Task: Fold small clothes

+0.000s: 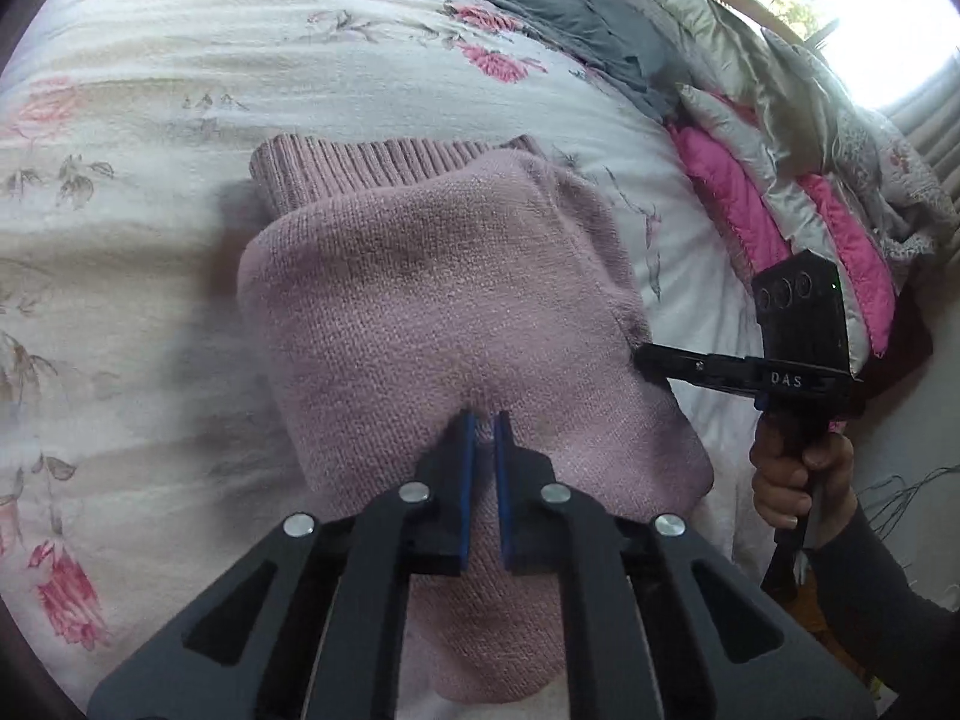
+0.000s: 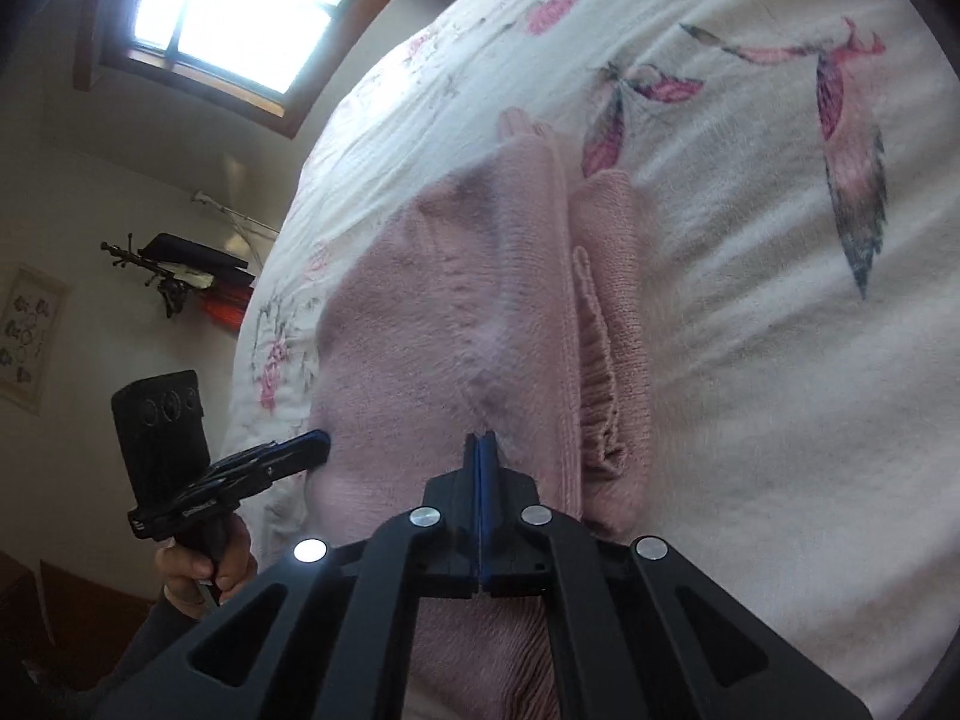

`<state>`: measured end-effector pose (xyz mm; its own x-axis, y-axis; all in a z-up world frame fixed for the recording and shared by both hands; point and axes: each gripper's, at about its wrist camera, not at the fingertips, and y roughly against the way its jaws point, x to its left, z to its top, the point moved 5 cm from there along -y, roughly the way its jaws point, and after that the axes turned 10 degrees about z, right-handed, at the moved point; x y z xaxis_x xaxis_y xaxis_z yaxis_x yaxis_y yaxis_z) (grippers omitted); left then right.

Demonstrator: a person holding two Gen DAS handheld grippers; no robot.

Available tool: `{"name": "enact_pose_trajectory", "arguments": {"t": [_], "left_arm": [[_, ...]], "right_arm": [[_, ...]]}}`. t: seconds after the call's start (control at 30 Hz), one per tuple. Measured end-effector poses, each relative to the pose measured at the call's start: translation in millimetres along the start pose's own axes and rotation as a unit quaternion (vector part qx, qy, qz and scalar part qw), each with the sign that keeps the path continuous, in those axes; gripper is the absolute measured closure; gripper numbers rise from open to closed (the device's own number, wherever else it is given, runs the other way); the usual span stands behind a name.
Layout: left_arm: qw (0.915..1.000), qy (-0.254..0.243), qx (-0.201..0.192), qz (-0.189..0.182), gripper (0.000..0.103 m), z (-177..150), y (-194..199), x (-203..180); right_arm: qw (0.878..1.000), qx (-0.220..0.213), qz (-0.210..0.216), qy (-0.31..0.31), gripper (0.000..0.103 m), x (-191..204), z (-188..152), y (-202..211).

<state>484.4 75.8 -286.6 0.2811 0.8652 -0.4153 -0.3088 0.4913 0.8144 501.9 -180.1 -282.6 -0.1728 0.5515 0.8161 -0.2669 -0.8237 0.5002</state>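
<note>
A pink knit sweater [image 1: 420, 300] lies folded on the bed, its ribbed hem [image 1: 372, 168] at the far side. My left gripper [image 1: 485, 417] is shut on a pinch of knit at the near edge, and the fabric puckers toward its blue pads. My right gripper [image 1: 642, 360] comes in from the right, with its tip closed against the sweater's right edge. In the right wrist view, the right gripper [image 2: 483, 438] is shut on the sweater [image 2: 420, 330], beside a ribbed cuff [image 2: 600, 360]. The left gripper [image 2: 321, 441] bites the edge at the left.
A white floral bedspread [image 1: 180, 90] lies under the sweater. Grey and pink quilted bedding [image 1: 750, 150] is piled at the far right of the bed. A hand [image 1: 792, 480] holds the right gripper's handle. A window [image 2: 240, 0] and a wall [image 2: 90, 210] stand beyond the bed edge.
</note>
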Motion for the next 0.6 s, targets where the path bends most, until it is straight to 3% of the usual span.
{"name": "enact_pose_trajectory", "arguments": {"t": [0.03, 0.1, 0.13, 0.2, 0.27, 0.37, 0.4, 0.43, 0.47, 0.5, 0.53, 0.57, 0.6], "left_arm": [[0.9998, -0.004, -0.012, -0.018, 0.074, -3.7, 13.0, -7.0], [0.9981, -0.025, -0.018, -0.053, 0.074, -19.5, 30.6, -26.5], [0.9978, -0.039, -0.012, -0.052, 0.073, -30.5, 30.9, -34.2], [0.9982, -0.055, 0.020, -0.011, 0.072, -52.5, 9.7, -34.2], [0.9972, -0.049, 0.050, 0.025, 0.091, -69.3, -18.6, -18.0], [0.9980, -0.019, 0.060, 0.013, 0.089, -75.6, -23.5, -7.7], [0.9984, -0.014, 0.054, 0.007, 0.081, -74.6, -14.9, -9.8], [0.9989, -0.010, 0.045, -0.010, 0.056, -73.6, -3.0, -12.6], [0.9992, -0.004, 0.029, -0.026, 0.027, -72.8, 11.1, -14.1], [0.9994, 0.004, 0.010, -0.034, 0.015, -72.6, 25.0, -11.7], [0.9991, 0.017, -0.006, -0.040, 0.010, -73.2, 37.3, -6.3], [0.9980, 0.037, -0.013, -0.050, 0.010, -75.7, 45.4, 2.9], [0.9958, 0.064, -0.010, -0.065, 0.010, -78.9, 49.1, 13.8]], "right_arm": [[1.000, -0.001, 0.012, 0.009, 0.098, 10.4, -8.6, 7.6], [0.999, 0.009, 0.017, 0.025, 0.099, 23.9, -25.1, 10.1], [0.999, 0.015, 0.015, 0.025, 0.098, 22.0, -36.3, 9.6], [0.999, 0.033, -0.007, 0.010, 0.101, 4.6, -52.8, 0.1], [0.999, 0.042, -0.025, -0.002, 0.103, -15.6, -64.4, -13.7], [0.999, 0.039, -0.030, -0.010, 0.103, -9.9, -65.4, -13.1], [0.999, 0.037, -0.025, -0.005, 0.096, -2.5, -63.9, -7.6], [0.999, 0.031, -0.014, -0.003, 0.091, 7.0, -59.5, -2.6], [1.000, 0.024, -0.005, -0.004, 0.073, 11.3, -56.1, 6.1], [1.000, 0.015, 0.000, -0.009, 0.041, 11.3, -50.9, 16.2], [1.000, 0.000, -0.001, -0.017, 0.027, 8.6, -43.0, 27.3], [0.999, -0.018, -0.003, -0.028, 0.005, 3.6, -33.9, 38.1], [0.999, -0.026, 0.003, -0.042, 0.003, -3.3, -24.5, 44.4]]}}
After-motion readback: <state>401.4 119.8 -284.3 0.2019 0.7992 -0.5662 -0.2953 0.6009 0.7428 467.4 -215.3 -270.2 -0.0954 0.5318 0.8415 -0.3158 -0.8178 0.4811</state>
